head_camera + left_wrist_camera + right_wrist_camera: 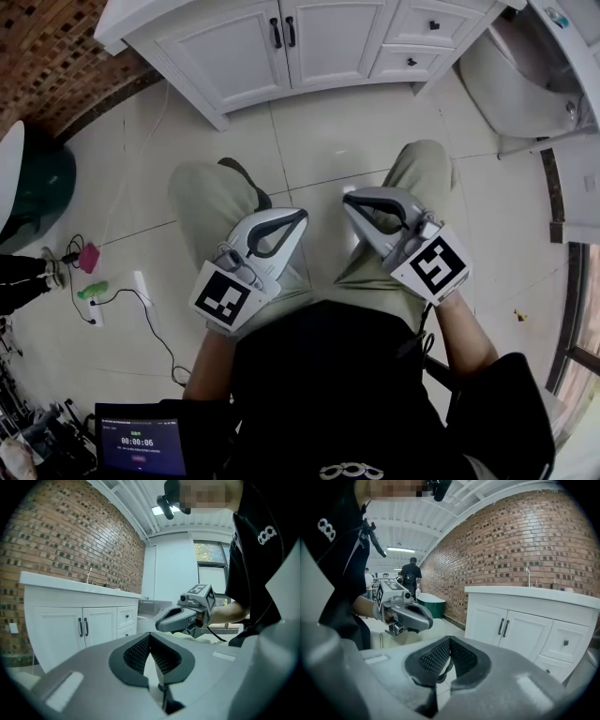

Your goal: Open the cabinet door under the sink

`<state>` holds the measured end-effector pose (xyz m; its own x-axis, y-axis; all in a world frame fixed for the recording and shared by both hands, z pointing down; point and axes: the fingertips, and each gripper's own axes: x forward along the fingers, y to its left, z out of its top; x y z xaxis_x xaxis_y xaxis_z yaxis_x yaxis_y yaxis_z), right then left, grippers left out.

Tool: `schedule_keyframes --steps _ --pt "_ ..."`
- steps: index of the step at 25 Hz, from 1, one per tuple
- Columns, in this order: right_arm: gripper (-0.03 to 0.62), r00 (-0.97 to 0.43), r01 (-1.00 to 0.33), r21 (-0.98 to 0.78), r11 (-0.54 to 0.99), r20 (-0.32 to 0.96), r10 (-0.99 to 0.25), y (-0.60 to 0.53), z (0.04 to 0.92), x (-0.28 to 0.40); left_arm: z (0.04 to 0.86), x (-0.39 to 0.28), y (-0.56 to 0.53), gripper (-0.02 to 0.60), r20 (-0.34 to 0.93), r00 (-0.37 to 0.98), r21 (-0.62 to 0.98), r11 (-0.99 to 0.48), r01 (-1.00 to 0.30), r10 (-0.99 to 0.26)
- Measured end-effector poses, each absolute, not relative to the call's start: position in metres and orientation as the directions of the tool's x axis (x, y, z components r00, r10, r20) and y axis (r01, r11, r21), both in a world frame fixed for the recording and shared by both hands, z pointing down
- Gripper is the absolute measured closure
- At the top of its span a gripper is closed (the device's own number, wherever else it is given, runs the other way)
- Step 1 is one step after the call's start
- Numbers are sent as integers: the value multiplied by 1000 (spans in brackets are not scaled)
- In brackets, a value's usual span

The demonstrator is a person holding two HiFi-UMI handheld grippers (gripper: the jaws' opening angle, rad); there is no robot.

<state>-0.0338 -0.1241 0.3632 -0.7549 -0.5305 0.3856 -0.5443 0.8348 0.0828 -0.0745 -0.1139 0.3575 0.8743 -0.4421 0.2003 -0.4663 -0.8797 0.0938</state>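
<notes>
The white sink cabinet [230,56] stands at the top of the head view, both doors closed, with two black handles [282,32] side by side at the middle seam. Both grippers hover over the person's knees, well short of the cabinet. My left gripper [298,217] is shut and holds nothing. My right gripper [351,200] is shut and empty too. In the left gripper view the jaws [150,635] meet at their tips, with the door handles [83,626] far off to the left. In the right gripper view the jaws [450,639] also meet, with the handles [503,627] to the right.
Drawers with black knobs [433,25] sit right of the doors, and a white toilet [511,80] stands beyond them. A dark green tub [37,187] is at the left. Cables and a power strip [94,309] lie on the tiled floor. A screen [141,448] sits at the bottom left.
</notes>
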Motion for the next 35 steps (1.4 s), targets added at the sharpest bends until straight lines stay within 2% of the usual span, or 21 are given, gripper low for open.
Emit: schedule_keyframes --steps 5,10,17,26,35 --pt "603 -744 -536 93 839 417 -522 -145 372 -38 360 -99 -157 565 198 837 195 -816 -544 -511" --pt "603 -751 -598 -51 800 383 -538 -168 380 -23 364 -106 -186 566 201 818 260 -776 -575 -539" --pt "603 -710 -651 -85 754 418 -566 -167 402 22 374 -69 -198 566 227 841 230 -812 -537 -492" --pt "603 -645 -665 36 746 474 -599 -155 395 42 379 -27 -177 565 262 881 221 -864 -453 -395" --pt "603 -654 -660 33 750 467 -596 -155 396 38 379 -35 -181 565 277 863 186 -858 -479 -422"
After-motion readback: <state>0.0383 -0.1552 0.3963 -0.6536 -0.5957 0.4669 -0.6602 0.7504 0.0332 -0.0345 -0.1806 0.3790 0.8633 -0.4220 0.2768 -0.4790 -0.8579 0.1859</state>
